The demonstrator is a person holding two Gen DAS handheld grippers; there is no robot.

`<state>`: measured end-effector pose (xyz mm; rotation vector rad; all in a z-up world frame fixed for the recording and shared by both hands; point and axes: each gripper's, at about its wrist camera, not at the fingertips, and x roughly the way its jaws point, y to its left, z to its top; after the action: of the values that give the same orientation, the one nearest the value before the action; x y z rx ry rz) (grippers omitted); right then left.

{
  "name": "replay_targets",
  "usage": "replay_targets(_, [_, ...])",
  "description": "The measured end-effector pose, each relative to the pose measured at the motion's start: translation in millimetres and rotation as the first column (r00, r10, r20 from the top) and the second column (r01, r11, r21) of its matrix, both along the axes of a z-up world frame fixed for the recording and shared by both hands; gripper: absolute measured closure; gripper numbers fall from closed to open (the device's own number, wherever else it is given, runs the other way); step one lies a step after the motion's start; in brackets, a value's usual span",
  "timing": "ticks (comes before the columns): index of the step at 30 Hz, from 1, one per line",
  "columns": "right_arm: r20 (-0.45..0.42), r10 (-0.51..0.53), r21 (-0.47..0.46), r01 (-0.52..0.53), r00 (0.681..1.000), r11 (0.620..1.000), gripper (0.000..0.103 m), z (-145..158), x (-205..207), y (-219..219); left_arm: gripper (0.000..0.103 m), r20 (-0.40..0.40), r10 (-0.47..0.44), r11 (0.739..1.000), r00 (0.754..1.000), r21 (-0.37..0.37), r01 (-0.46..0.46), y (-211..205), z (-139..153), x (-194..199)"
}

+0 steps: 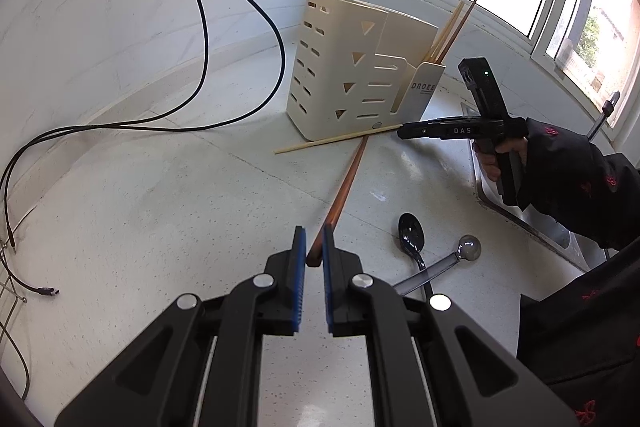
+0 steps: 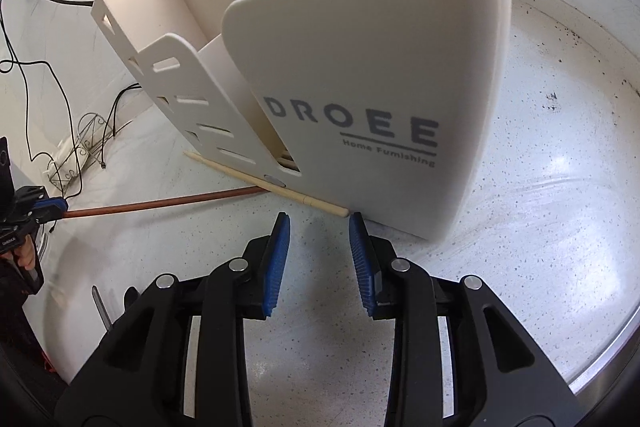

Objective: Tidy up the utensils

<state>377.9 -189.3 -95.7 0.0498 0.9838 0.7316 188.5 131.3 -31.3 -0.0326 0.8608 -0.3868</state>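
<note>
My left gripper (image 1: 314, 235) is shut on the thick end of a dark brown chopstick (image 1: 345, 186), whose tip reaches the base of the cream utensil holder (image 1: 340, 67). The same brown chopstick (image 2: 160, 203) runs in from the left gripper (image 2: 50, 206) in the right wrist view. A pale bamboo chopstick (image 1: 332, 140) lies on the counter against the holder's foot. My right gripper (image 2: 320, 221) is open, its fingertips just short of the pale chopstick's (image 2: 312, 202) near end, close to the holder (image 2: 360, 67). Several chopsticks stand in the holder's compartments.
A black spoon (image 1: 412, 231) and a metal ladle (image 1: 468, 249) lie on the speckled counter to the right of my left gripper. A sink edge (image 1: 494, 205) sits under the sleeved hand (image 1: 490, 163) holding the right gripper. Black cables (image 1: 200, 27) trail across the left; windows behind.
</note>
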Motion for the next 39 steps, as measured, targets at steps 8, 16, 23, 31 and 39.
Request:
replay_targets(8, [-0.022, -0.048, 0.018, 0.048, 0.999, 0.999, 0.073, -1.5, 7.9, 11.6, 0.1, -0.009, 0.015, 1.0, 1.0, -0.003, -0.015, -3.6, -2.6, 1.3])
replay_targets(16, [-0.061, -0.073, 0.081, 0.078, 0.995, 0.994, 0.071, -2.7, 9.2, 8.5, 0.1, -0.032, -0.019, 0.999, 0.999, 0.025, 0.02, -14.2, -11.1, -1.0])
replay_targets(23, [-0.057, -0.01, 0.084, 0.015, 0.998, 0.996, 0.07, -2.9, -0.1, 15.2, 0.095, -0.067, -0.028, 0.992, 0.997, 0.122, 0.036, -8.7, -26.9, 1.4])
replay_targets(31, [-0.017, 0.025, 0.076, -0.024, 1.0, 0.997, 0.065, 6.0, -4.8, 17.5, 0.067, -0.055, -0.036, 0.98, 0.998, 0.191, 0.046, -3.4, -37.7, 5.6])
replay_targets(39, [0.075, 0.158, -0.063, -0.154, 0.985, 0.986, 0.065, 19.4, -19.5, 45.3, 0.067, -0.053, -0.119, 0.962, 0.991, 0.24, 0.128, -8.8, -41.1, 7.6])
